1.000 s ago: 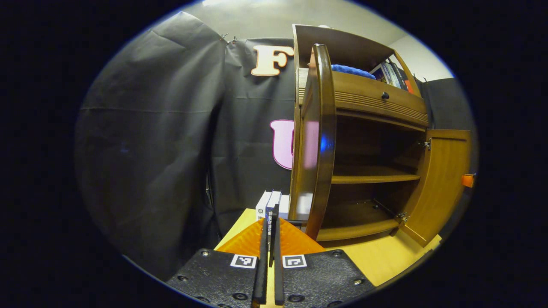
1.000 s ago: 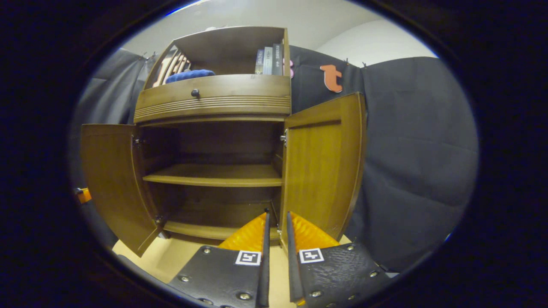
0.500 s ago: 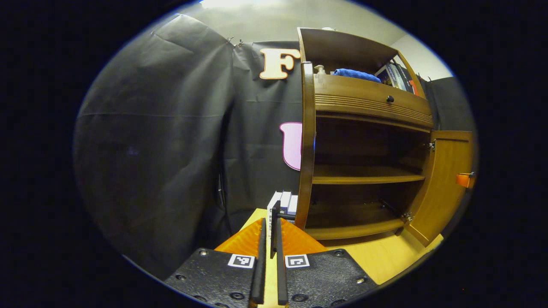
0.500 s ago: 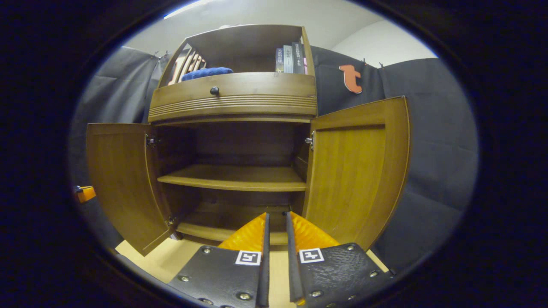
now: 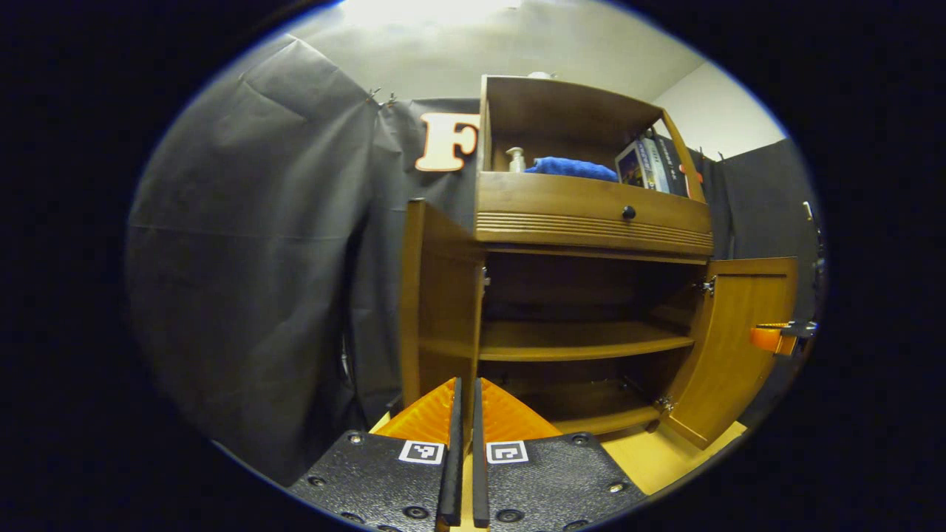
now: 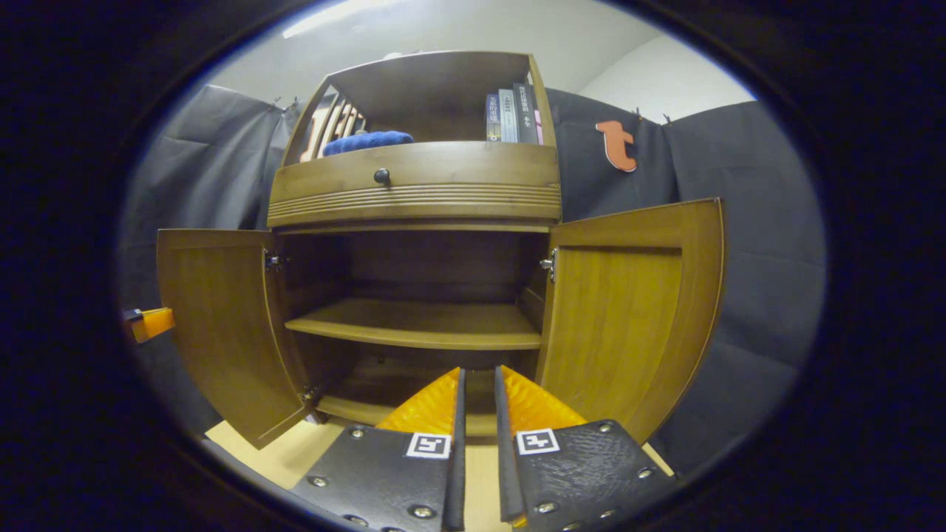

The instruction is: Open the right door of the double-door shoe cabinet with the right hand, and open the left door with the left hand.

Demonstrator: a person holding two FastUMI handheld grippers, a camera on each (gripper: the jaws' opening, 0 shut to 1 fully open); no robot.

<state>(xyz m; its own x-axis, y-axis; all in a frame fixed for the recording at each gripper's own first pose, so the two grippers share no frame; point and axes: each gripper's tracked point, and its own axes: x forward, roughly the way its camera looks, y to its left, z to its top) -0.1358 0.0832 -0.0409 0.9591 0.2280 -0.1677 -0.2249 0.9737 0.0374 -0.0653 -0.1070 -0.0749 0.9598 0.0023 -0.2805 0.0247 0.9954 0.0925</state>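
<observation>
There is one cabinet (image 6: 414, 192) with two doors, a left door (image 6: 222, 325) and a right door (image 6: 628, 310), both swung open. It has one drawer (image 6: 414, 174) with one knob (image 6: 381, 176), and one inner shelf (image 6: 421, 325). On top sit one blue cloth (image 6: 367, 140), one bottle (image 5: 516, 158) and two groups of books (image 6: 511, 114).

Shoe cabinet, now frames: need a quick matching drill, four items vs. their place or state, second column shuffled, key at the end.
1. left door
2. blue cloth
3. books
4. drawer knob

a. upright at the right end of the top shelf, seen in the right gripper view
b. swung wide open
c. black, on the drawer front
d. lying on the top shelf, left of the books

Pairs: 1-b, 2-d, 3-a, 4-c
</observation>
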